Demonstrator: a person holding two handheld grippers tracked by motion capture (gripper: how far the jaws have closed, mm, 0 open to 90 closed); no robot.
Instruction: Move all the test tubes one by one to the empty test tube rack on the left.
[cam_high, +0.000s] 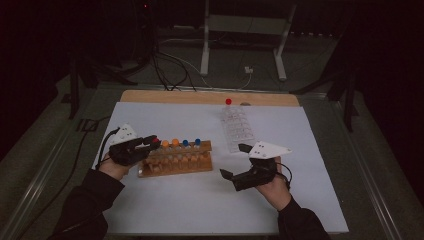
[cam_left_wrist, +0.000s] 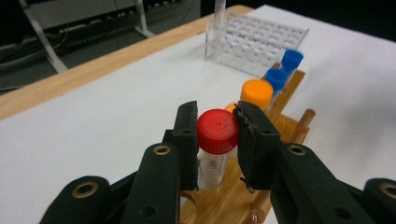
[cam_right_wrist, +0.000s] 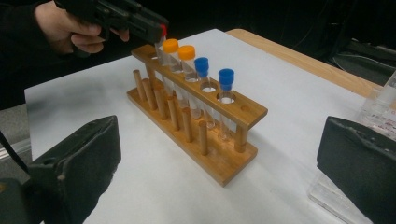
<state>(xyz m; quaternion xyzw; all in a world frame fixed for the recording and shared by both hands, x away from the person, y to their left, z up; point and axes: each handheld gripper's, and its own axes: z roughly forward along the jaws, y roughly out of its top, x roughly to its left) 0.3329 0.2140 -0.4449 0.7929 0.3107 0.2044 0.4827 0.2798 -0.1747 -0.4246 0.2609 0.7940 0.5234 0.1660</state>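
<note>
Left gripper (cam_left_wrist: 215, 140) clamped on red-capped tube (cam_left_wrist: 217, 131) in wooden rack (cam_high: 176, 161); right gripper (cam_high: 234, 161) open, holding nothing.

Surface: white sheet (cam_high: 200, 200) over a wood-edged table (cam_high: 175, 96), filling the centre of the high view. Rack sits left of centre; the red-capped tube stands in its left end hole, jaws touching the cap on both sides. Along the same row: two orange-capped tubes (cam_right_wrist: 179, 50), two blue-capped tubes (cam_right_wrist: 214, 67). Clear plastic rack (cam_high: 237, 129) upper right of centre, one red-capped tube (cam_high: 228, 102) at its far end. Room: dark, with cables (cam_high: 170, 70) and a white stand frame (cam_high: 245, 30) on the floor at the top of frame.
</note>
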